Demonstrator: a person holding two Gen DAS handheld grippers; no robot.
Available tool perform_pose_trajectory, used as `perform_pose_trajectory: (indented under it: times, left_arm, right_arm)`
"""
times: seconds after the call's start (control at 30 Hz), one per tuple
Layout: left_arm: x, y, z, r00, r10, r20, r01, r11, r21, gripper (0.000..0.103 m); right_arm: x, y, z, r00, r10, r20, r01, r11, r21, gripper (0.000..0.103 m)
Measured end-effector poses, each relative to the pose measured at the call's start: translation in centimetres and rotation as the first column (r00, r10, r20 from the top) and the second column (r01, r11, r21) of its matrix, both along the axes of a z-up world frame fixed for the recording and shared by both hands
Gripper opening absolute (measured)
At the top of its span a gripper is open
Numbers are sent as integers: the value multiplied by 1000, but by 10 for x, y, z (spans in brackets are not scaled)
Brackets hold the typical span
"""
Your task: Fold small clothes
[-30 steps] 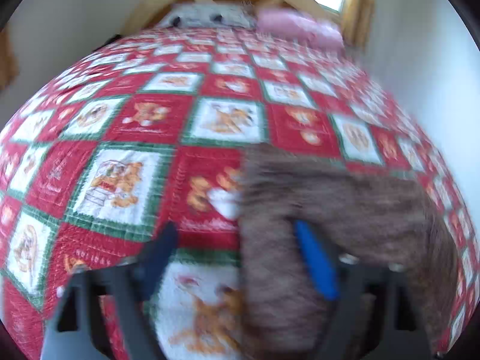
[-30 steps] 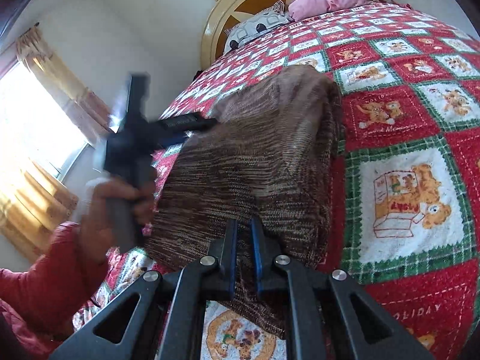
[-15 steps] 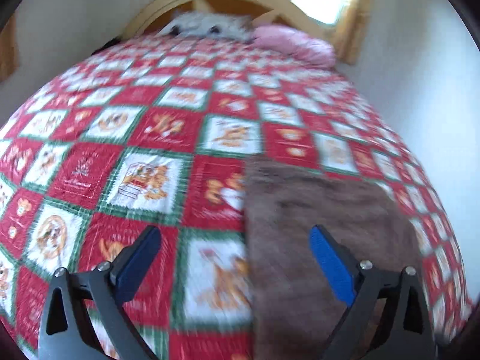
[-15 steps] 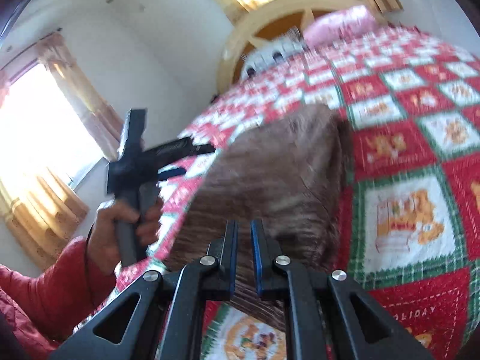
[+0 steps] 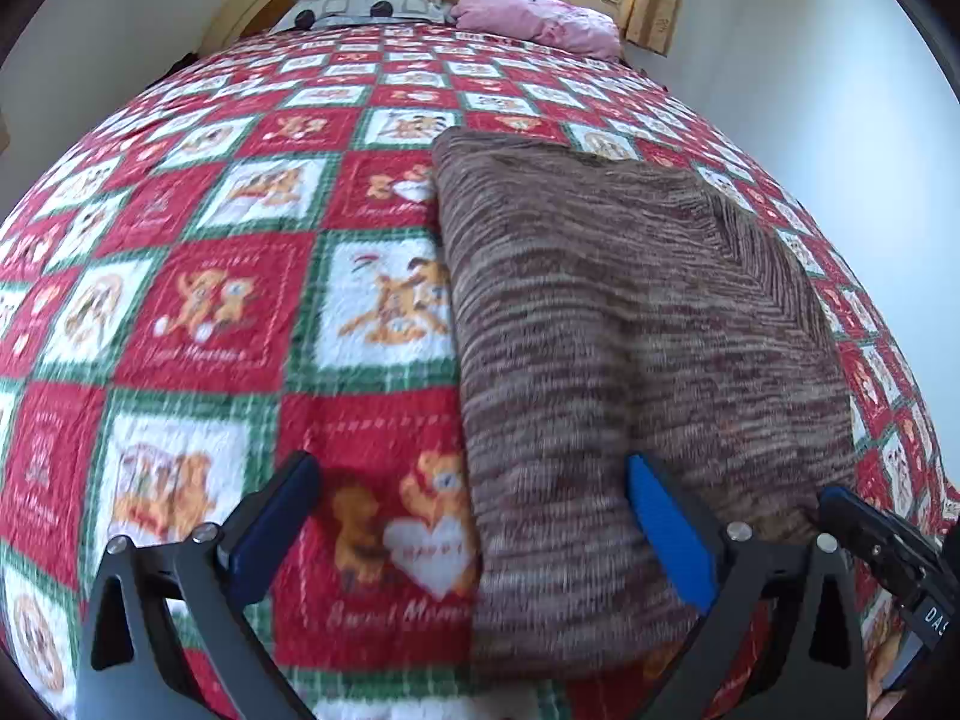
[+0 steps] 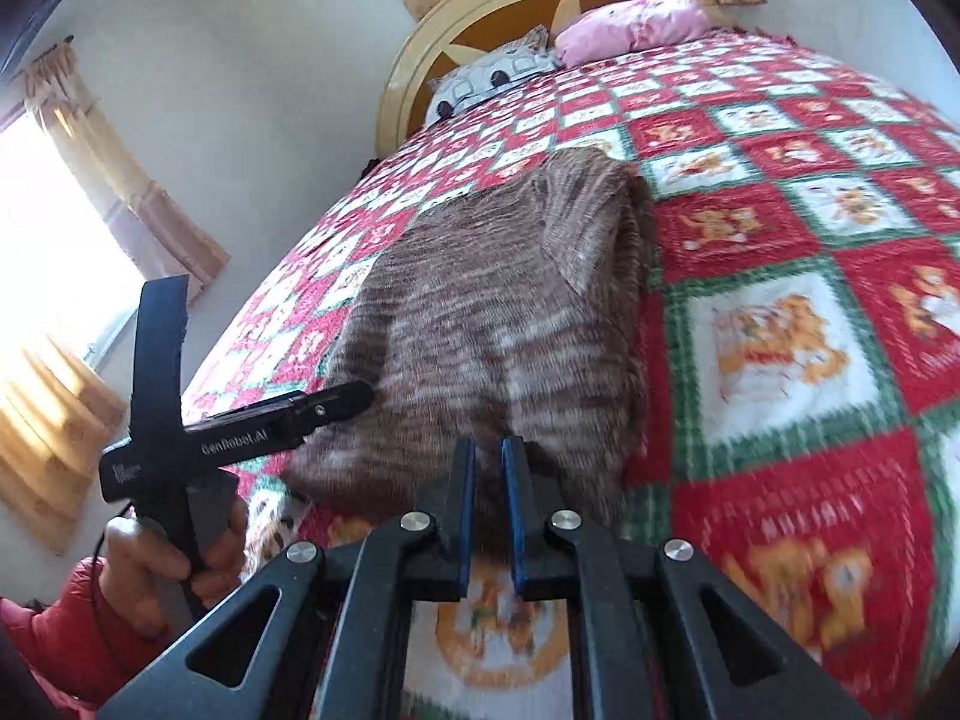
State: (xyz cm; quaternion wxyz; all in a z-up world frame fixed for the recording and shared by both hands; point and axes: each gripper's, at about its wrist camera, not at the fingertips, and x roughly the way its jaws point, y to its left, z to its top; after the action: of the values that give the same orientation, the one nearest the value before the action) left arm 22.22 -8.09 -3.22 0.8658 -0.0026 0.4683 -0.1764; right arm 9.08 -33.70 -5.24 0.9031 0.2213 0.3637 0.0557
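A brown striped knit garment [image 5: 630, 312] lies folded lengthwise on the red patchwork bedspread [image 5: 228, 312]; it also shows in the right wrist view [image 6: 498, 312]. My left gripper [image 5: 468, 516] is open, its jaws wide apart over the garment's near left edge; it appears from the side in the right wrist view [image 6: 336, 402]. My right gripper [image 6: 487, 480] is nearly closed, blue pads a narrow gap apart, pinching the garment's near edge. Its tip shows at the lower right of the left wrist view [image 5: 864, 528].
The bed fills both views. A patterned pillow [image 5: 372, 3] and a pink pillow [image 5: 540, 21] lie against the curved wooden headboard [image 6: 480, 18]. A white wall runs along the bed's right side [image 5: 810, 90]. Curtained windows [image 6: 54, 276] are at left.
My left gripper has opened wide, let go of the garment and moved down toward its near edge. The garment has settled flat. My right gripper stays closed on the near edge.
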Motion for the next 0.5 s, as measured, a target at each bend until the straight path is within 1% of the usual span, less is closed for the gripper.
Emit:
perform_pose_trajectory:
  times: [0.07, 0.13, 0.17, 0.23, 0.27, 0.3, 0.33, 0.4, 0.5]
  left_arm:
    - [-9, 2, 0, 1000, 7, -7, -7, 1000, -8, 103]
    - [-17, 2, 3, 1000, 7, -4, -7, 1000, -2, 103]
    - [-19, 3, 4, 1000, 7, 4, -7, 1000, 4, 103]
    - [-23, 3, 10, 1000, 4, 30, -5, 1000, 20, 103]
    - [-25, 3, 13, 999, 1, 46, -2, 1000, 28, 103]
    - [-28, 3, 17, 998, -2, 58, 0, 999, 36, 103]
    - [-31, 3, 20, 997, -4, 72, 1, 999, 44, 103]
    - [-32, 4, 24, 996, -8, 88, 3, 998, 59, 103]
    - [-32, 3, 28, 994, -28, 106, 21, 997, 70, 103]
  right_arm:
    - [-14, 4, 7, 1000, -26, -2, 26, 1000, 4, 10]
    - [-20, 5, 11, 998, -50, -29, 50, 998, 22, 12]
    - [-24, 6, 12, 997, -61, -39, 62, 998, 25, 16]
    - [-30, 8, 20, 993, -111, -29, 112, 994, 5, 31]
    - [-32, 8, 23, 992, -126, -16, 126, 992, 0, 47]
    - [-34, 9, 27, 990, -144, 5, 144, 990, -5, 61]
    - [-36, 9, 31, 987, -160, 24, 160, 987, -10, 66]
    - [-34, 8, 37, 983, -179, 43, 180, 984, -17, 68]
    - [-19, 6, 38, 983, -181, 2, 181, 983, -28, 68]
